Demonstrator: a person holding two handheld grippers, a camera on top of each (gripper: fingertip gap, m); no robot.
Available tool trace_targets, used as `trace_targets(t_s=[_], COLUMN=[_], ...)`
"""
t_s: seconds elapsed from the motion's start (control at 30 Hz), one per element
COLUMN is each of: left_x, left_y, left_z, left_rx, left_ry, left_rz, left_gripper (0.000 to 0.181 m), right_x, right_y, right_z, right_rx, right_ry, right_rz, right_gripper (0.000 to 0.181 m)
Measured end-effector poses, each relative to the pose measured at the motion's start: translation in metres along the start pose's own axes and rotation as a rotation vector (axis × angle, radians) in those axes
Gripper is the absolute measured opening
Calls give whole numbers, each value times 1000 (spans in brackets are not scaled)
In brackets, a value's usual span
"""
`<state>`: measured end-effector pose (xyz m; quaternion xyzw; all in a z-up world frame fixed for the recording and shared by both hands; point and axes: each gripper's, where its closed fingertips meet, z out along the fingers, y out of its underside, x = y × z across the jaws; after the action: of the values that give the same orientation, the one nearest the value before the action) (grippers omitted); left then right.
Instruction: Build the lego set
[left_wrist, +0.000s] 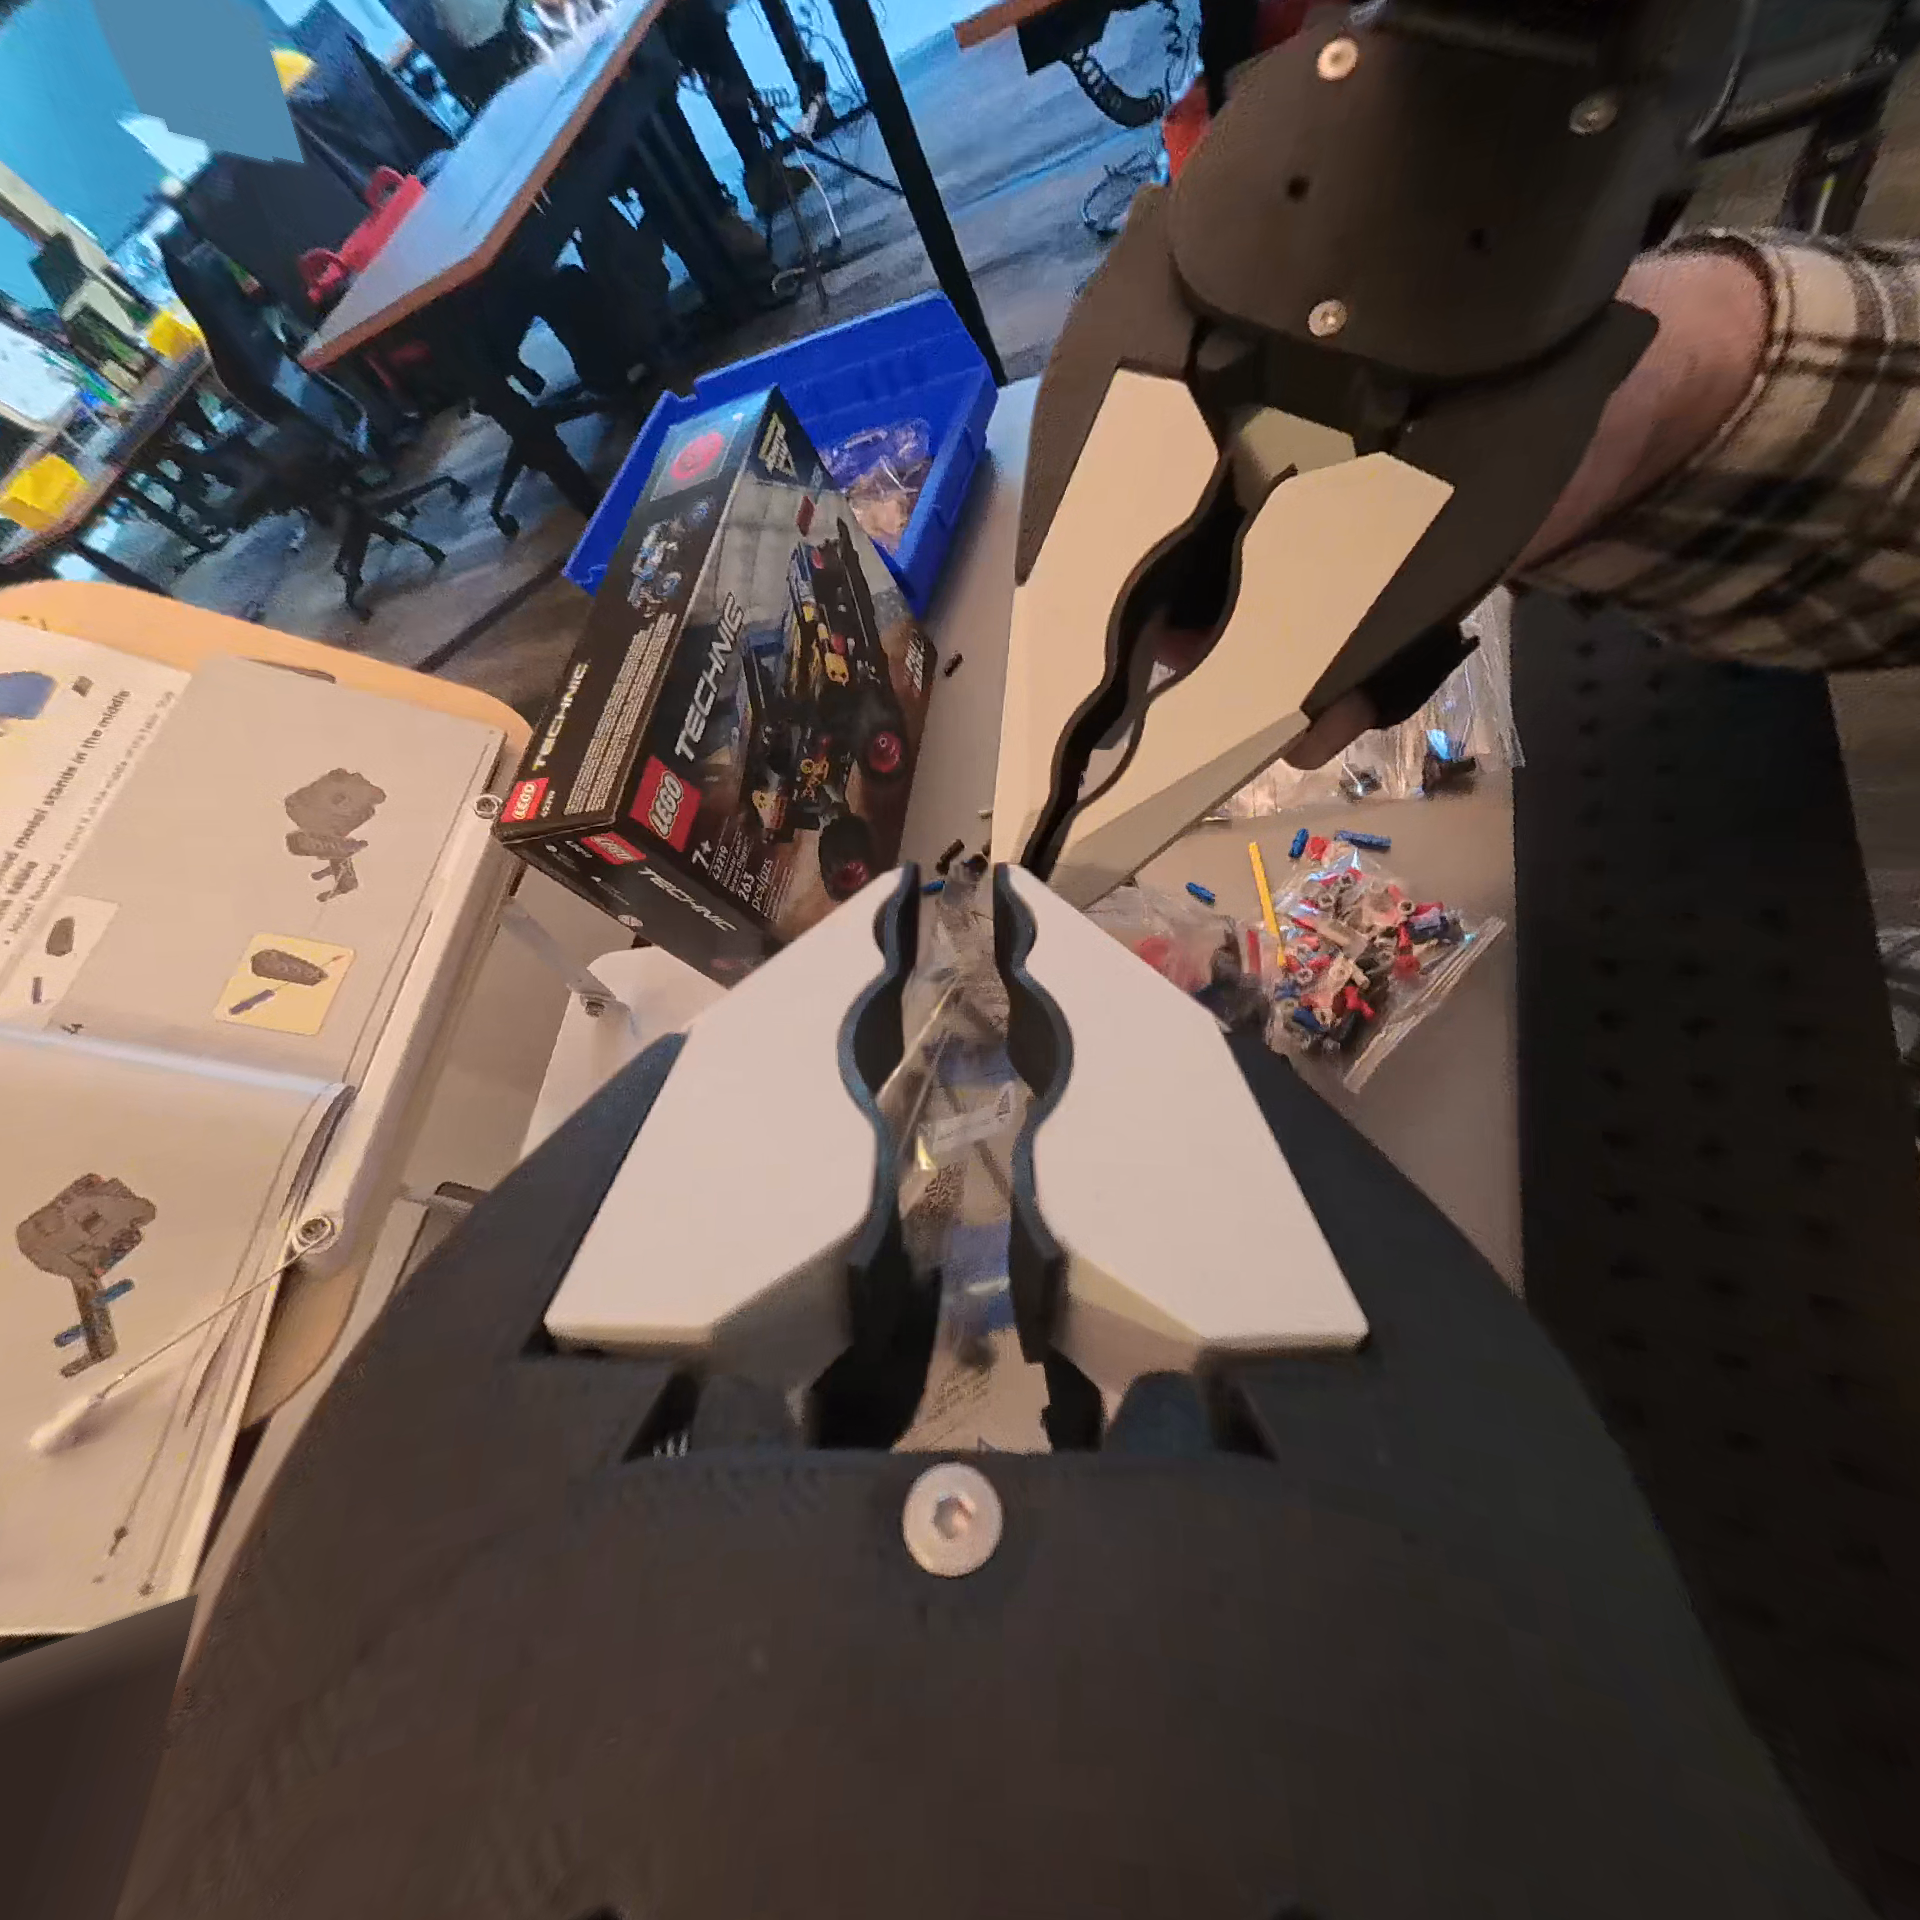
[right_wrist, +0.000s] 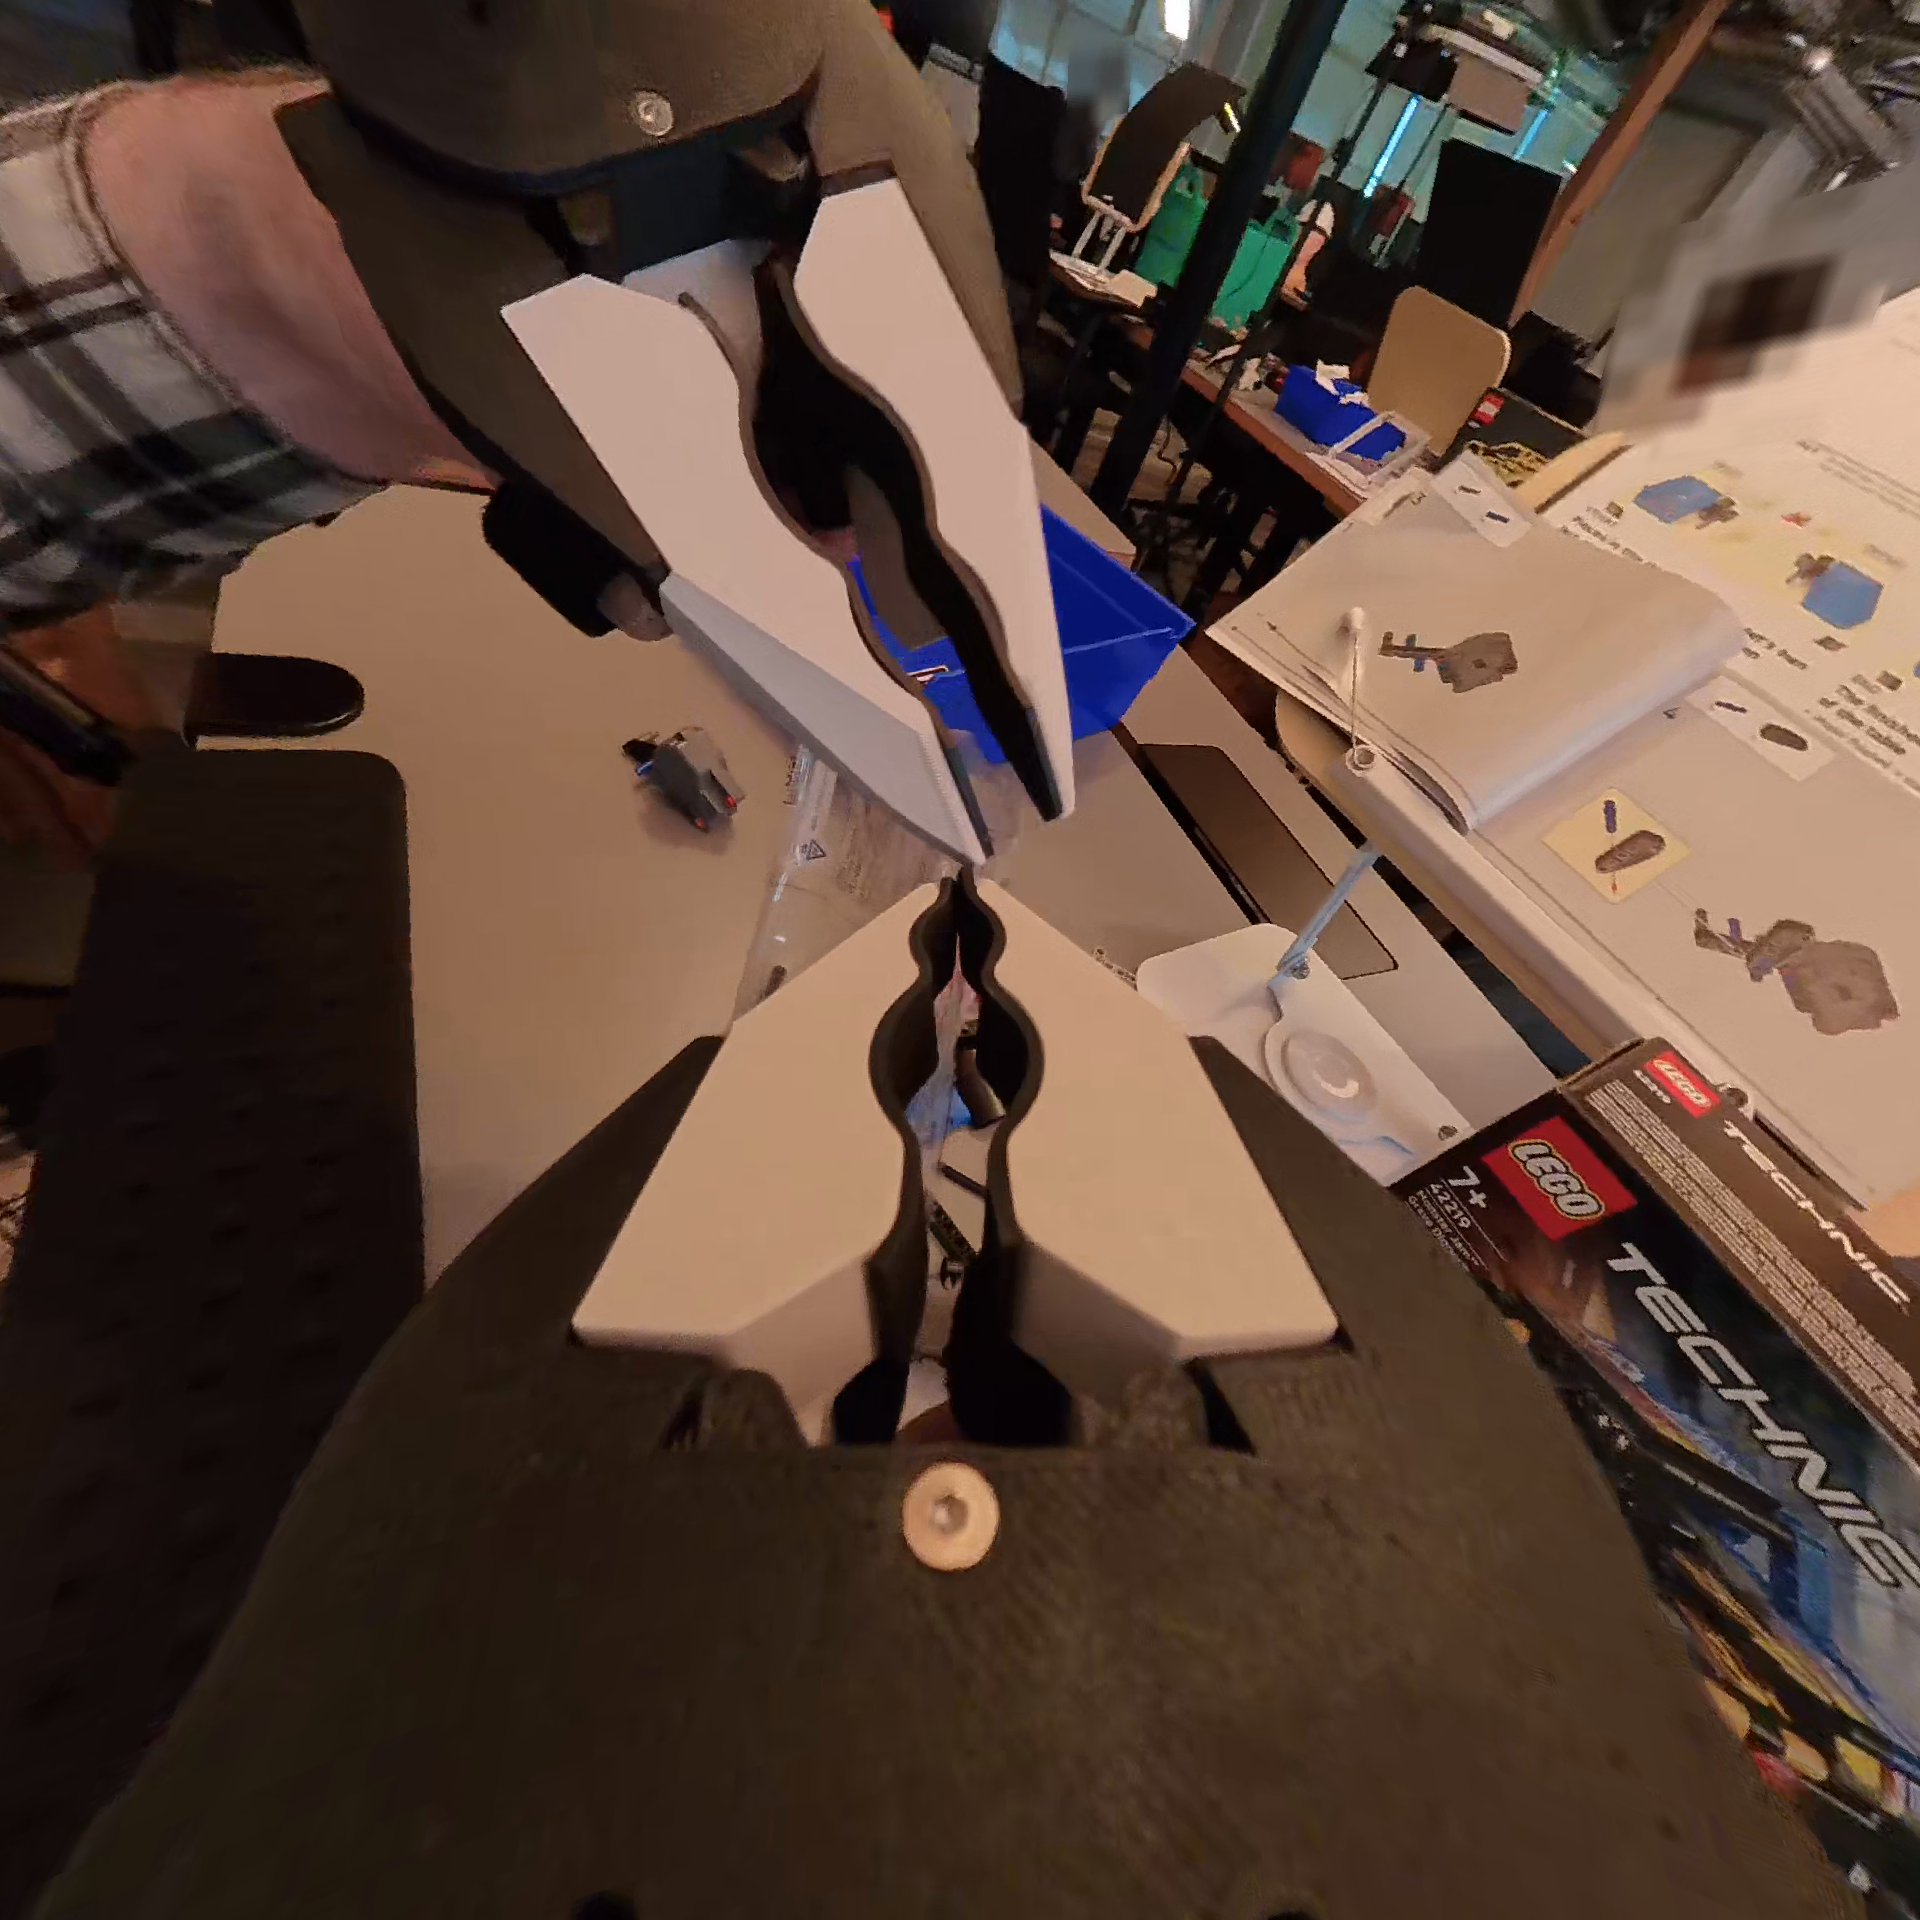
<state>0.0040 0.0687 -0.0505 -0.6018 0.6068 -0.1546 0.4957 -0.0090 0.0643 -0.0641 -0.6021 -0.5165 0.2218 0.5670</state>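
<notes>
My left gripper is shut on a clear plastic parts bag that runs between its fingers. My right gripper is shut on the same bag, with its tips almost touching the left gripper's tips. In the left wrist view the right gripper comes in from the upper right. In the right wrist view the left gripper comes down from the top. A second bag of red, blue and grey pieces lies on the table to the right. A small grey assembly sits on the table.
The set's box lies just beyond the grippers, with a blue bin behind it. An open instruction booklet rests on a stand at the left. Loose small pieces lie near the bag. A black perforated mat borders the right side.
</notes>
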Motion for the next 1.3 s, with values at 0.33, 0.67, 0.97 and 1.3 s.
trace_targets(t_s=[0.33,0.67,0.97,1.3], left_x=[19,13,-28,-84], left_y=[-4,-4,37,117], left_z=[-6,3,31,49], left_rx=[-145,-190,-289,-247], left_ry=[249,168,-102,-274], left_rz=[161,62,-85,-405], left_gripper=[11,0,0,0], right_x=[-20,-8,26,13], right_y=[-4,-2,27,58], right_z=[-9,-10,28,67], right_rx=[18,45,-165,-185], right_ry=[-100,0,367,336], right_rz=[-83,-25,-289,-316], right_gripper=[0,0,0,0])
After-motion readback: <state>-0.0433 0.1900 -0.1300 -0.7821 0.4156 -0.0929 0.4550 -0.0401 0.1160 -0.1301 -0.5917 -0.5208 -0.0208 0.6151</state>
